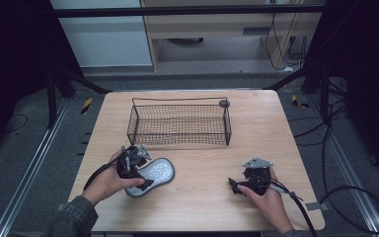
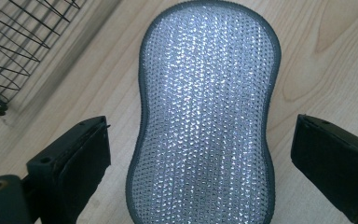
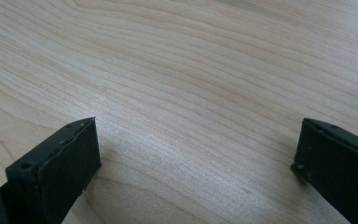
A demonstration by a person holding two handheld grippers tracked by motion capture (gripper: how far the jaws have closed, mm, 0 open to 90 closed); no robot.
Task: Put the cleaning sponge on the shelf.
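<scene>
A silver, peanut-shaped scrubbing pad (image 1: 154, 175) with a grey rim lies flat on the wooden table (image 1: 197, 207), front left. My left gripper (image 1: 139, 174) stands open right over its near end; in the left gripper view the pad (image 2: 205, 116) runs up between the two black jaws, a gap on each side. My right gripper (image 1: 237, 186) rests low at the front right, open, and in the right gripper view its jaws frame bare wood (image 3: 191, 107).
A black wire basket (image 1: 179, 123) with nothing in it stands at the middle back of the table; its corner (image 2: 14, 42) shows upper left in the left gripper view. Cables trail off the right edge (image 1: 355, 197).
</scene>
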